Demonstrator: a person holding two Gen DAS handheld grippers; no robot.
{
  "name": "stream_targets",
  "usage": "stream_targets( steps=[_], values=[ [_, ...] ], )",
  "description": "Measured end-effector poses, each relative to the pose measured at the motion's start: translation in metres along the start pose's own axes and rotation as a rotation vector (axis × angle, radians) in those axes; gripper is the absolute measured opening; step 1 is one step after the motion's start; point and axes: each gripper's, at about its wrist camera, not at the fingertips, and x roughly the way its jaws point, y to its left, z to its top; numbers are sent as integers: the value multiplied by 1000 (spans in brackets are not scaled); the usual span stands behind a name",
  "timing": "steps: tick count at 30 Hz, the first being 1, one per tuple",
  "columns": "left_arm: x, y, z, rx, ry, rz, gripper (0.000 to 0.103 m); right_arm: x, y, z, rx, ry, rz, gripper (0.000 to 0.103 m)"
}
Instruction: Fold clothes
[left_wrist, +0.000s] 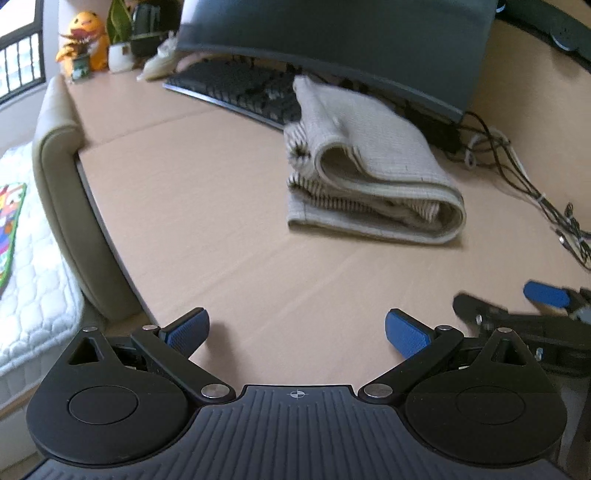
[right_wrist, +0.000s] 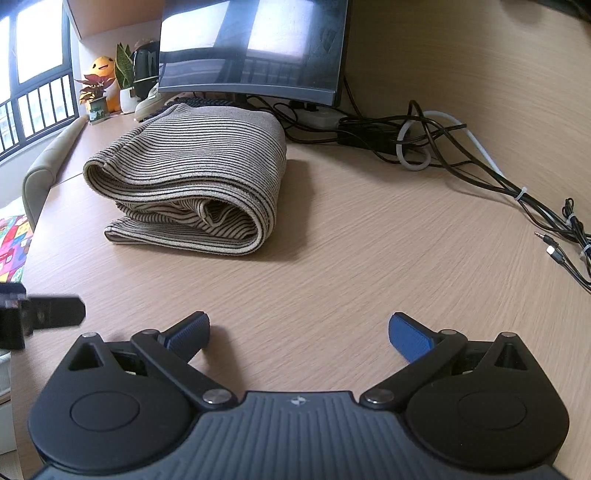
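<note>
A beige garment with thin dark stripes (left_wrist: 373, 173) lies folded into a thick bundle on the wooden desk (left_wrist: 221, 221); it also shows in the right wrist view (right_wrist: 199, 177). My left gripper (left_wrist: 297, 330) is open and empty, low over the desk in front of the bundle and apart from it. My right gripper (right_wrist: 299, 332) is open and empty, also in front of the bundle. The right gripper's blue pad (left_wrist: 546, 293) shows at the right edge of the left wrist view. Part of the left gripper (right_wrist: 44, 315) shows at the left edge of the right wrist view.
A monitor (right_wrist: 255, 48) and a keyboard (left_wrist: 240, 88) stand behind the bundle. Tangled cables (right_wrist: 461, 158) run along the desk's right side. Potted plants and an orange plush toy (right_wrist: 103, 85) sit at the far left corner. A chair back (left_wrist: 62, 192) and a bed (left_wrist: 26, 258) lie left of the desk.
</note>
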Motion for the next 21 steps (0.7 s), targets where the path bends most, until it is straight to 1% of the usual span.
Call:
stream_targets(
  steps=[7, 13, 21],
  values=[
    [0, -2, -6, 27, 2, -8, 103, 0, 0, -1, -2, 0, -2, 103],
    [2, -4, -7, 60, 7, 1, 103, 0, 0, -1, -4, 0, -1, 103],
    [3, -6, -8, 75, 7, 16, 103, 0, -1, 0, -5, -1, -1, 103]
  ],
)
